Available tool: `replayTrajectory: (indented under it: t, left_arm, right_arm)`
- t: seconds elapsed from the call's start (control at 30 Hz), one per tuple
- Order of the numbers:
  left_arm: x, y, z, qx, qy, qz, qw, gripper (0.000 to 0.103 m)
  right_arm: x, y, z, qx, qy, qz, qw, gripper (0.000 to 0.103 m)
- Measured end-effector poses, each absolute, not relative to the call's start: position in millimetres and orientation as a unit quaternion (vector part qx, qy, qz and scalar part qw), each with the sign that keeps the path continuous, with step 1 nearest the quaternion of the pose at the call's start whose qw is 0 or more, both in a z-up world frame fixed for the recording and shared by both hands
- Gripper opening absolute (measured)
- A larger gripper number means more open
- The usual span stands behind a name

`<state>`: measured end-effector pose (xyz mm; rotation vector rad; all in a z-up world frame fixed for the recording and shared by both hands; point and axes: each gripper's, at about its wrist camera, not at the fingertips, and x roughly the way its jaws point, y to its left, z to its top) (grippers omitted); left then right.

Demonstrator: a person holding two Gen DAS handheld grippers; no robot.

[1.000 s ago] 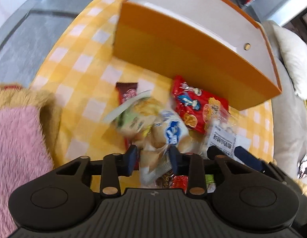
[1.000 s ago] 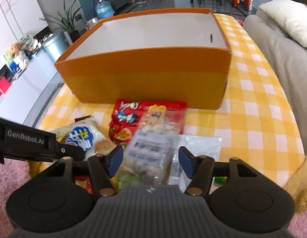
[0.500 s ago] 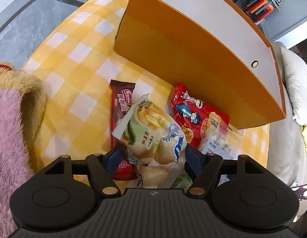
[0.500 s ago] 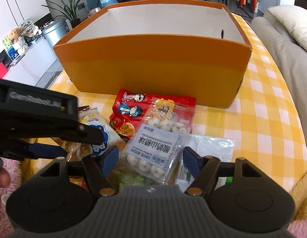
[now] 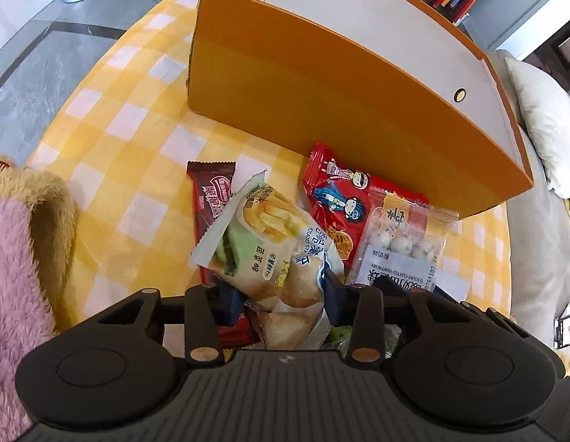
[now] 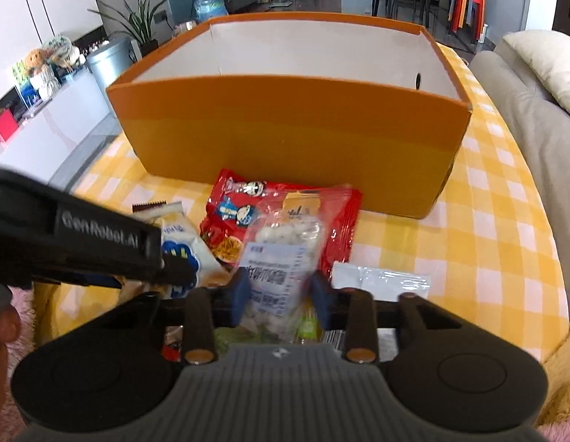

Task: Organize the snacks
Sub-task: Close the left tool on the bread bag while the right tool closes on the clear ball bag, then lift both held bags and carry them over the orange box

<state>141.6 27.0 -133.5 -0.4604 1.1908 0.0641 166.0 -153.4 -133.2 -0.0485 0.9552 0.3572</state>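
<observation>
Both grippers look clamped on packets, the left gripper on the potato-chip bag, the right gripper on the hawthorn-ball pouch, each lying lengthwise toward the orange box at twelve o'clock.

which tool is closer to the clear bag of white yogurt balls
Right. The right tool has its fingers on either side of the clear bag of yogurt balls, apparently closing on it. The left tool sits beside that bag, gripping the potato stick pack.

Chocolate bar half hidden under fries packet, orange box floor unseen
</observation>
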Motion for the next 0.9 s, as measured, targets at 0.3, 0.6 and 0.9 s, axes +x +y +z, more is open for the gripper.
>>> replayTrajectory:
  t: [0.3,0.6,0.9]
  left_arm:
    - [131,32,-114,-0.209,0.537,0.039,0.817,0.046]
    - [125,32,-87,-0.2,0.515,0.023,0.834,0.046]
    - [118,26,-49,-0.182,0.481,-0.011,0.857,0.046]
  right_arm:
    - [162,-165,-125,0.009,0.448,0.174,0.877,0.022]
    - [147,-176,-102,0.021,0.427,0.173,0.887,0.014]
    - [132,-196,-71,0.048,0.407,0.161,0.898,0.012]
